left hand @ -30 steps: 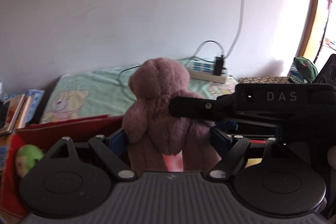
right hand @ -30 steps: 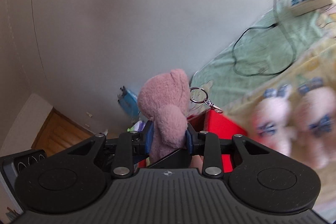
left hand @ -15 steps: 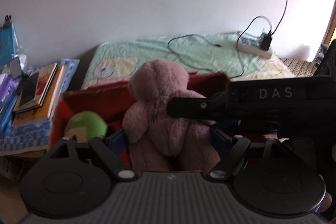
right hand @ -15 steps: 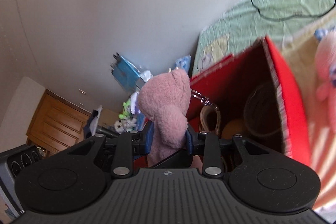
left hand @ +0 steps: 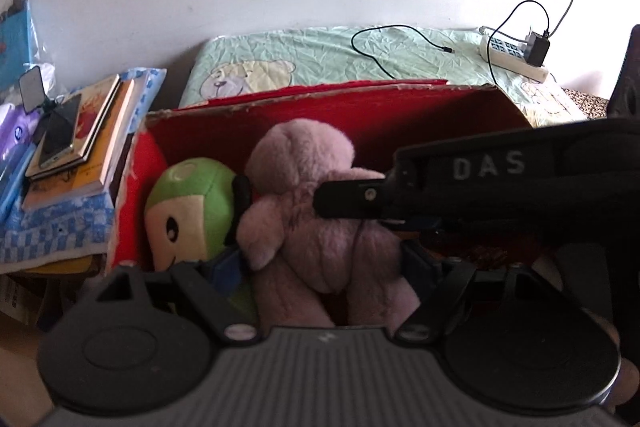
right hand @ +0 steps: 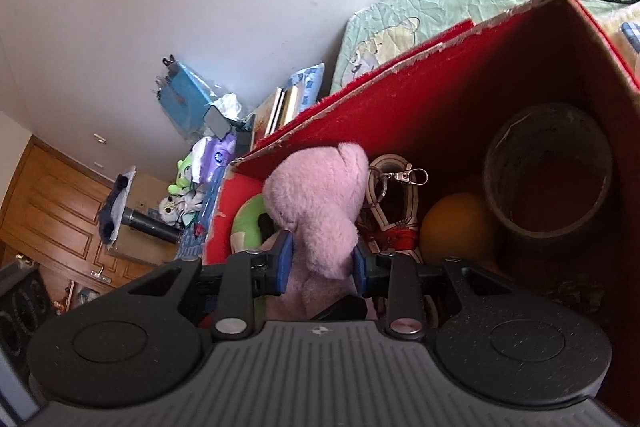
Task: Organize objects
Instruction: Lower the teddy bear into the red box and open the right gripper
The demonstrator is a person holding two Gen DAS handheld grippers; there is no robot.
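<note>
A pink plush bear (left hand: 308, 227) hangs upright inside the open red box (left hand: 320, 95), beside a green plush toy (left hand: 188, 211). My left gripper (left hand: 324, 263) is shut on the bear's lower body, with the blue pads (left hand: 420, 263) pressed against both sides. My right gripper (right hand: 320, 263) is shut on the same bear (right hand: 320, 203) from its side, and one of its black fingers (left hand: 352, 197) crosses the bear's shoulder in the left wrist view. A metal keyring clasp (right hand: 404, 177) dangles from the bear's head.
The red box (right hand: 400, 67) also holds an orange ball (right hand: 456, 231), a dark tape roll (right hand: 548, 179) and a coiled cord (right hand: 396, 219). Stacked books (left hand: 92, 147) with a phone (left hand: 56, 135) lie left of the box. A power strip (left hand: 512, 55) and cable sit on the green sheet behind.
Both grippers have carried the bear leftward and down into the red box. The green plush and the box's contents have come into view.
</note>
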